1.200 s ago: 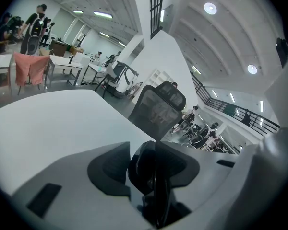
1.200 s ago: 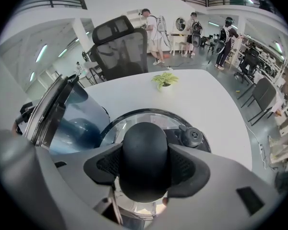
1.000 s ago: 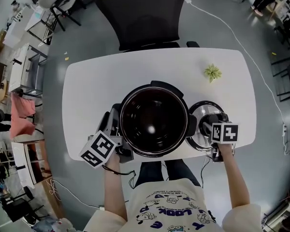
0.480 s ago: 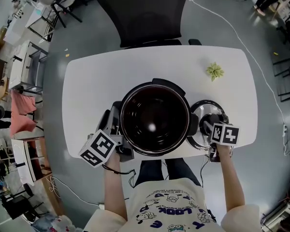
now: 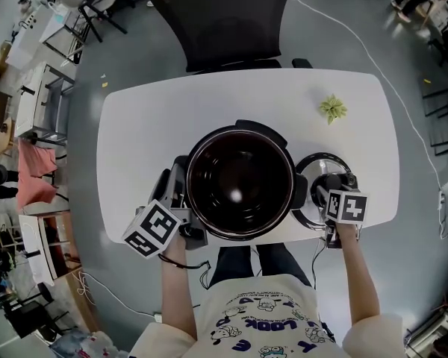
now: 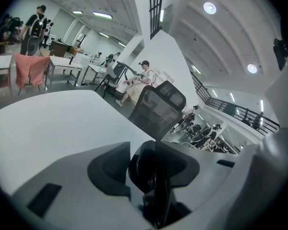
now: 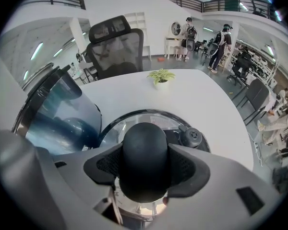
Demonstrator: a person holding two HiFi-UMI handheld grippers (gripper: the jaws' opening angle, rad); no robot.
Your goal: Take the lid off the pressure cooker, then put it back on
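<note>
From my remote seat I see the pressure cooker (image 5: 201, 145) standing open in the middle of the white table (image 5: 149, 125), near the front edge. Its inner pot shows only a dark, bare bottom with one bright glint of light.

The lid (image 5: 308, 171) lies flat on the table just to the right of the cooker, close against its side. My right gripper (image 5: 328, 191) points steeply down onto it. In the right gripper view both pads (image 7: 187, 169) press against the black knob (image 7: 145, 152) at the lid's centre, so the jaws stand fairly wide but are clamped on that knob. The shiny lid surface (image 7: 158, 121) spreads beyond it, and the cooker's reflective wall rises at the left.

My left gripper (image 5: 178, 194) is at the cooker's left flank. In the left gripper view its jaws close on a black side handle (image 6: 151, 176) of the cooker, gripping it between the pads.

A small potted plant (image 5: 332, 110) stands at the far right of the table, well apart from the lid. A black office chair (image 5: 220, 21) is behind the table.
</note>
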